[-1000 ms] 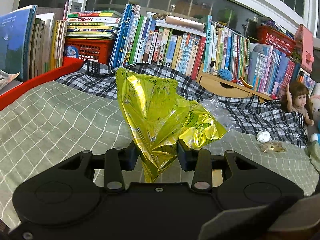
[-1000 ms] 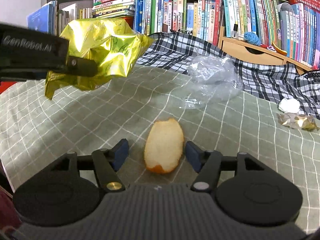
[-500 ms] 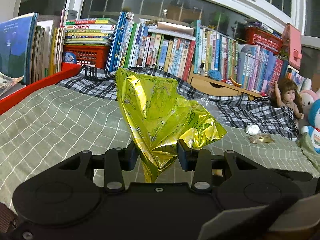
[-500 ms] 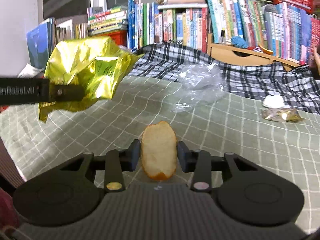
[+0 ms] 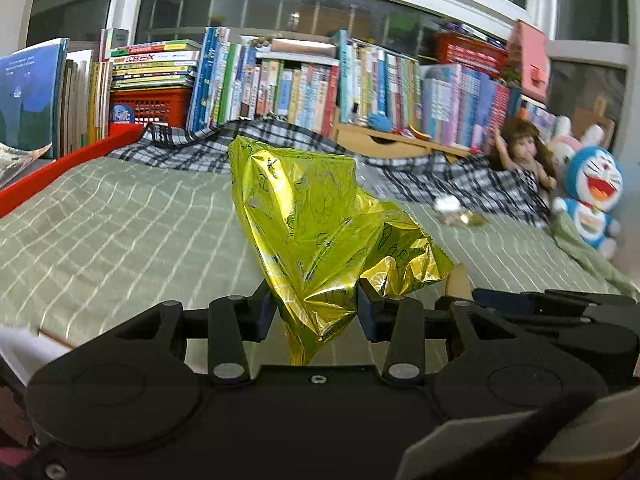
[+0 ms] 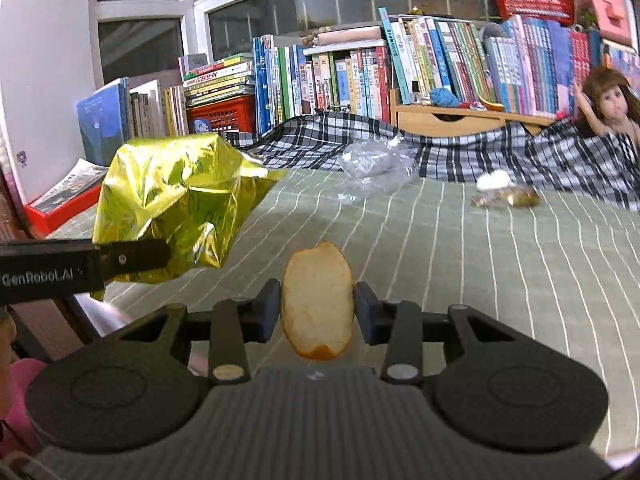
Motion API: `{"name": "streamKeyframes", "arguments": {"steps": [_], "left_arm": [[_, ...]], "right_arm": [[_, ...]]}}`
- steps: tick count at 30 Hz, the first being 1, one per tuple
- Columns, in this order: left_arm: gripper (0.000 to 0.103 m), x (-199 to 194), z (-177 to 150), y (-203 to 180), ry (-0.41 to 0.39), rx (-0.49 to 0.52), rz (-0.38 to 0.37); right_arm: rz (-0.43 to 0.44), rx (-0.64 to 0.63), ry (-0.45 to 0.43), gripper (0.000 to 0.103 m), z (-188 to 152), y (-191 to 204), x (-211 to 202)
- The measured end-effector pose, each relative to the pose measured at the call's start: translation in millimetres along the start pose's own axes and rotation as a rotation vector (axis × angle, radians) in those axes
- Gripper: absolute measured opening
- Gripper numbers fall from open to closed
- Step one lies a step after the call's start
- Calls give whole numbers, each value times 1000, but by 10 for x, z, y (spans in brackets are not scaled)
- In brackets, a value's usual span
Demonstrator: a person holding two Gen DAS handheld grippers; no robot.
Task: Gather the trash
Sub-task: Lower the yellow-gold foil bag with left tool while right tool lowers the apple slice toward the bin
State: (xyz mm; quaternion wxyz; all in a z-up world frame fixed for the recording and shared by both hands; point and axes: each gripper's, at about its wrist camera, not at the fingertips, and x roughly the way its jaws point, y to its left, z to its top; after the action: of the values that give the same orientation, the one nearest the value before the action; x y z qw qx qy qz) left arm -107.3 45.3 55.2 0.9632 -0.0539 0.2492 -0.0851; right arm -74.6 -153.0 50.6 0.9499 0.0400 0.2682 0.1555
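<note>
My left gripper (image 5: 316,312) is shut on a crumpled yellow foil wrapper (image 5: 316,232), held up above the green checked bed sheet (image 5: 120,232). The wrapper (image 6: 176,208) and one left finger (image 6: 132,258) also show at the left of the right wrist view. My right gripper (image 6: 316,312) is shut on a pale orange-rimmed piece of peel (image 6: 318,300), lifted off the sheet. Further back on the bed lie a clear plastic bag (image 6: 376,168), a white crumpled tissue (image 6: 494,180) and a small gold wrapper (image 6: 508,199).
A black-and-white plaid blanket (image 6: 500,156) is bunched along the far side of the bed. Behind it stand rows of books (image 6: 360,76) and a wooden drawer box (image 6: 452,120). A doll (image 5: 524,152) and a blue plush toy (image 5: 592,196) sit at the right.
The right gripper closed on the peel and lifted it off the sheet. Both grippers drew back across the bed with their loads, and the far trash now looks smaller.
</note>
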Motion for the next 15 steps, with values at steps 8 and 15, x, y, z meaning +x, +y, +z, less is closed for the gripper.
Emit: {"name": "streamKeyframes", "arguments": {"steps": [8,15], "left_arm": [[40,-440,-496,-200,71,30,-22],[40,-537,-956,-229,235,-4,-72]], "right_arm": [[-6,34,18,46,-423,25,-370],[-33,23,52,47,-764,64,-561]]}}
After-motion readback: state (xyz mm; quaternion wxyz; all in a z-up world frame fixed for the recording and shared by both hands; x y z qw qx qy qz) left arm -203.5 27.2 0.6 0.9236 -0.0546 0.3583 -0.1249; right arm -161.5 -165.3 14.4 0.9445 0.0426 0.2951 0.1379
